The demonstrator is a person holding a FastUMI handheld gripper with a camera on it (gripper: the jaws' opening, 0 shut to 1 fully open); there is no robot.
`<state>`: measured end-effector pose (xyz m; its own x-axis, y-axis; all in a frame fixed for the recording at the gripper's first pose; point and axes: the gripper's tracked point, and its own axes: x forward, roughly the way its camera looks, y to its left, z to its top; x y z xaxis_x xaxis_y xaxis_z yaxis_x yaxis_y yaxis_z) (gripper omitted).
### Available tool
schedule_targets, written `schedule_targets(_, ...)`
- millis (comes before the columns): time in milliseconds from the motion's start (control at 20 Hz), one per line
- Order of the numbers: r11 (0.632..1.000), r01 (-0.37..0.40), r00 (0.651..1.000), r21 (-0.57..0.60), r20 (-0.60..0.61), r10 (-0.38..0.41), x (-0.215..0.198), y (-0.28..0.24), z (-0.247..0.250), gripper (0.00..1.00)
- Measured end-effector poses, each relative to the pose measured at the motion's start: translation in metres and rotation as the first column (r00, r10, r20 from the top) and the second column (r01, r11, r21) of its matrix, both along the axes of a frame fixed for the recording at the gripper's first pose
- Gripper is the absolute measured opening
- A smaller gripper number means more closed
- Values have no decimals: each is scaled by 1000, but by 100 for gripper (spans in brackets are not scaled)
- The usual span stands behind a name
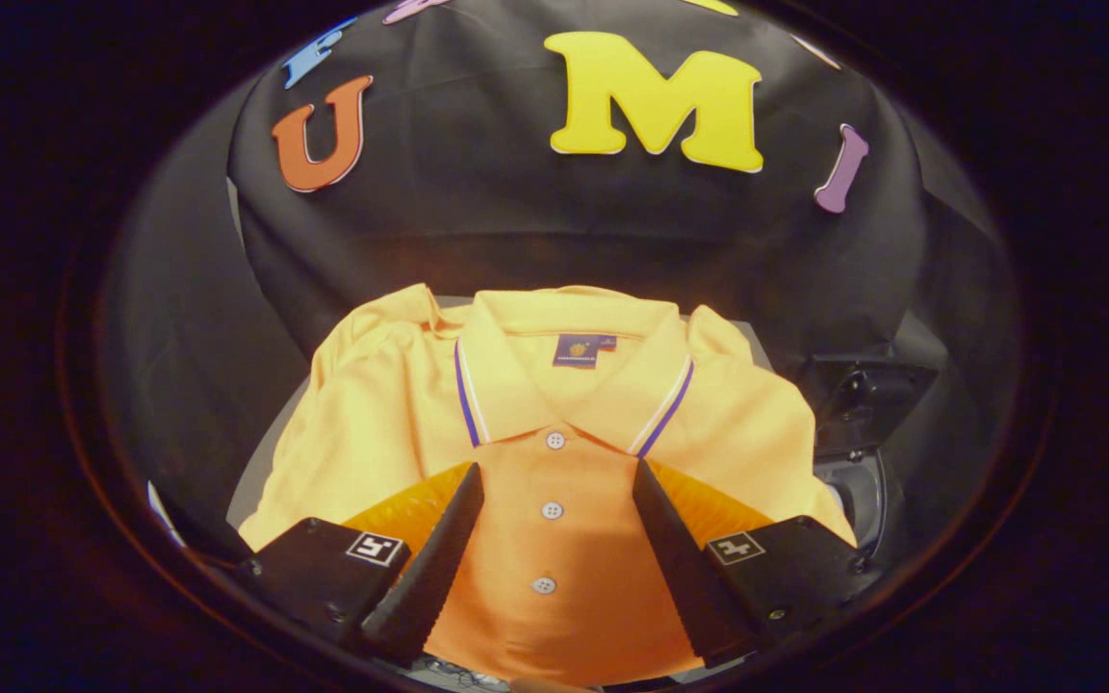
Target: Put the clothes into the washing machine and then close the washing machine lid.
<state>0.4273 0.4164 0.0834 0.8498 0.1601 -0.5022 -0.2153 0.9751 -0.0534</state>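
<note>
Folded yellow-orange polo shirt with blue-and-white striped collar (554, 433) lying flat on a grey table (251, 481), button placket running toward the near side between the fingers. Gripper (556, 476) spread wide over the shirt front, gripping nothing. Dark washing machine (858, 423) just right of the shirt, partly seen.

The gripper (554, 476) points forward and slightly down, its jaws spread wide apart, the two fingers (439, 549) angled outward, gripping nothing.
</note>
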Motion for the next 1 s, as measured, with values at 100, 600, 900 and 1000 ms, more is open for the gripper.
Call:
schedule_targets(100, 1000, -15, 999, -24, -32, 14, 0, -1, -1, 99)
schedule_targets(600, 992, -98, 987, 81, -121, 108, 1, -10, 1, 15)
schedule_targets(900, 955, -119, 982, 272, -109, 154, -35, -36, 11, 7)
schedule_targets(1000, 941, -150, 983, 304, -59, 176, -53, -50, 23, 7)
